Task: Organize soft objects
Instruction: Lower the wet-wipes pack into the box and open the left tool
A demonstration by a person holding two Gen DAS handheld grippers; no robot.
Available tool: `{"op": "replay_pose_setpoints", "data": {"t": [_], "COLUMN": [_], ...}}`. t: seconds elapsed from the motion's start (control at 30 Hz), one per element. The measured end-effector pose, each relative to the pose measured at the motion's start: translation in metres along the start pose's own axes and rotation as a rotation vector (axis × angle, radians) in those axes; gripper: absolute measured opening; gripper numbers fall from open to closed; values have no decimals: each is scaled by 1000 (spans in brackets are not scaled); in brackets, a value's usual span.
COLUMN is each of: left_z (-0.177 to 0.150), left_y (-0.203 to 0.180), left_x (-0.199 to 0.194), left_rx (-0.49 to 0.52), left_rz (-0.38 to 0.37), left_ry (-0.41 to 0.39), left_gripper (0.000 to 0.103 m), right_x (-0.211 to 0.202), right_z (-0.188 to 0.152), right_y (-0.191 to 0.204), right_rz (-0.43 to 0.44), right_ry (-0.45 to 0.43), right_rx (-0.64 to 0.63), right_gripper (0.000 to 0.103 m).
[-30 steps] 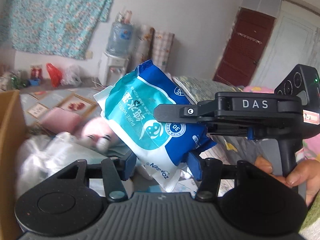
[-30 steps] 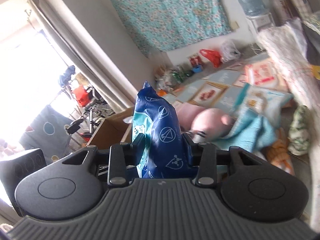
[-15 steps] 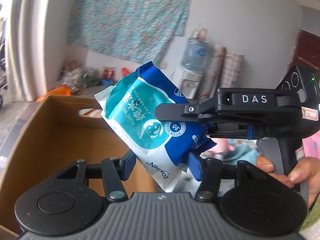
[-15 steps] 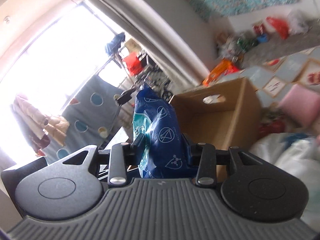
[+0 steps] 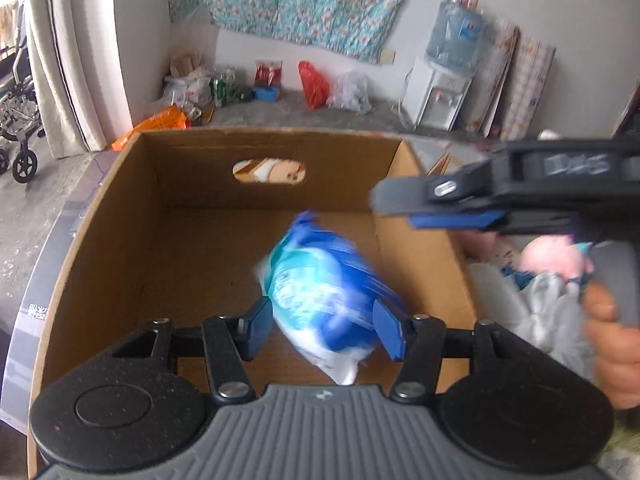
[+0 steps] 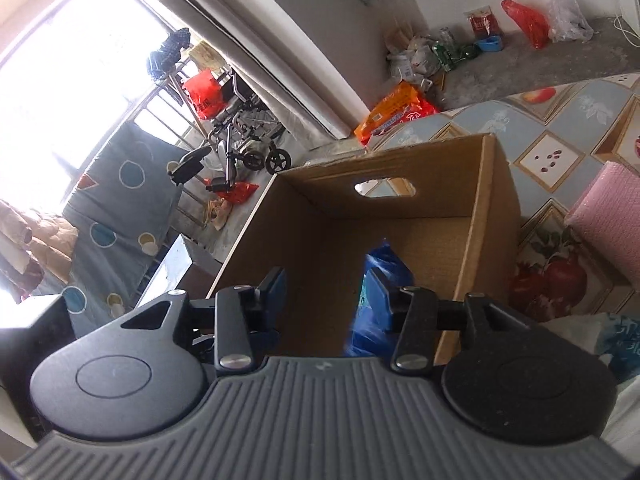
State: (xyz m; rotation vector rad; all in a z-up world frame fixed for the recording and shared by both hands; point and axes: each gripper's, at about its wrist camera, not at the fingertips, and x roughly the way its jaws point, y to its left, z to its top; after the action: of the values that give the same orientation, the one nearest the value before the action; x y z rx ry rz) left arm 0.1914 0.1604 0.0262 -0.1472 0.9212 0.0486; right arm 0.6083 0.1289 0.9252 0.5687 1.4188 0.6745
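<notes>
A blue and teal wet-wipes pack is blurred with motion inside the open cardboard box, free of both grippers. My left gripper is open above the box's near side, the pack between and below its fingers. My right gripper is open over the box; the pack shows by its right finger. In the left wrist view the right gripper hangs over the box's right wall.
A pink plush toy and white plastic bags lie right of the box. A pink cushion sits on the patterned cloth. A water dispenser and a wheelchair stand beyond.
Both grippers swung left over the cardboard box and opened. The wet-wipes pack, held by both before, has dropped into the box.
</notes>
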Motion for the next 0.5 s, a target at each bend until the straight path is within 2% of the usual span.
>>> {"op": "replay_pose_setpoints", "data": {"t": [0.17, 0.3, 0.5], "left_z": [-2, 0, -2], "left_y": [13, 21, 13], "left_x": [21, 37, 68], "left_rx": [-21, -67, -20], "left_rz": [-5, -31, -2], "left_ry": [106, 161, 236], "left_gripper": [57, 58, 51], "right_x": [-34, -61, -86], "right_z": [-1, -11, -23], "right_y": [-27, -45, -72], "right_rz": [20, 44, 56], "right_ry": [-30, -44, -74], "right_rx": [18, 29, 64], "right_gripper": [44, 44, 44]}}
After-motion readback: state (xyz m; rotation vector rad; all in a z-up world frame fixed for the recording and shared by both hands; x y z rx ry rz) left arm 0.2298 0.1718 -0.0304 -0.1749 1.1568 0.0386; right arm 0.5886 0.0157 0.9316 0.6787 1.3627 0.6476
